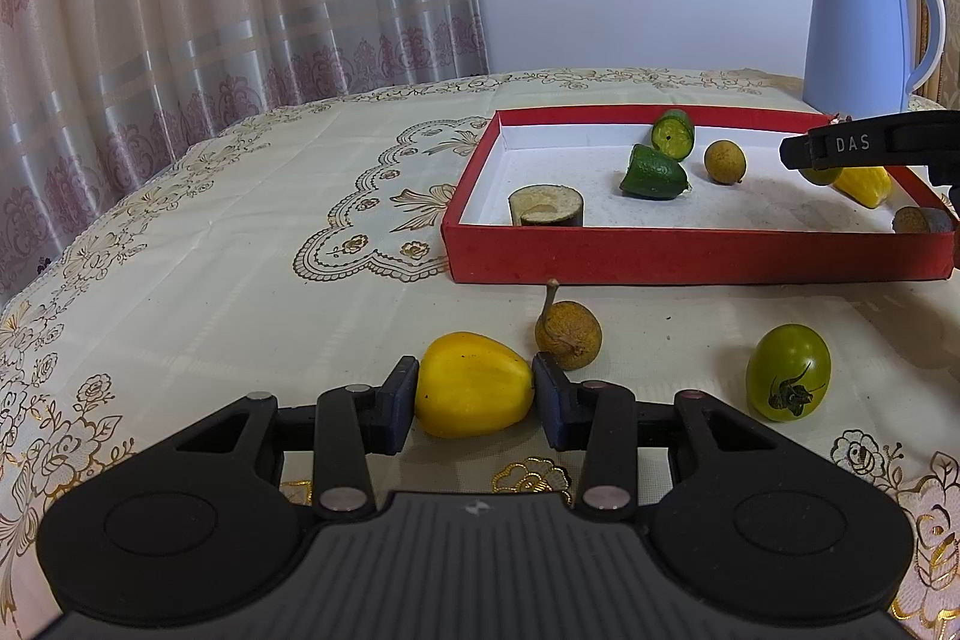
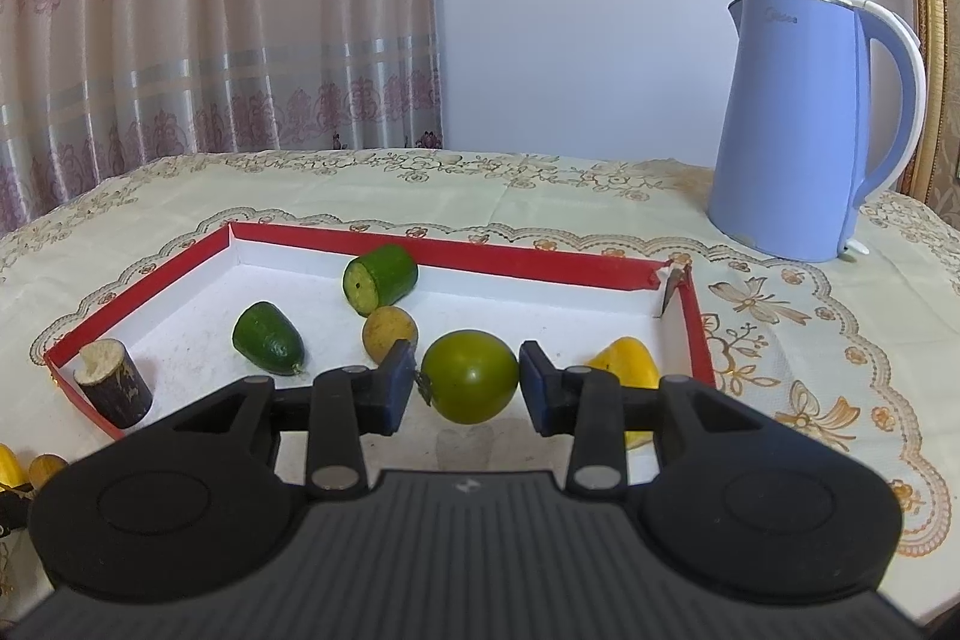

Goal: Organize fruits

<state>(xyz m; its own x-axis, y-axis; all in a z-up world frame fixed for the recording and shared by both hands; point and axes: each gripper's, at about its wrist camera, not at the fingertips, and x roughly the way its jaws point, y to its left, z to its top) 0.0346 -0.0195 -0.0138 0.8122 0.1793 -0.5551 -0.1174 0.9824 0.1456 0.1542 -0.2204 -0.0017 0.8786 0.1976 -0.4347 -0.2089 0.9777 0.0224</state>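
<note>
Right tool (image 2: 468, 381) over tray (image 2: 456, 253) — rim below.

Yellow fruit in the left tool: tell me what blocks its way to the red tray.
The stemmed brown fruit sits on the cloth between the yellow fruit, held in the left tool, and the red tray, whose near wall must be cleared.

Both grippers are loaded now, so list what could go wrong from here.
1. The right gripper holds a round green tomato over the red tray; released, it may roll into the longan.
2. The left gripper pinches a smooth yellow fruit; lifting might nudge the stemmed longan beside it.
</note>
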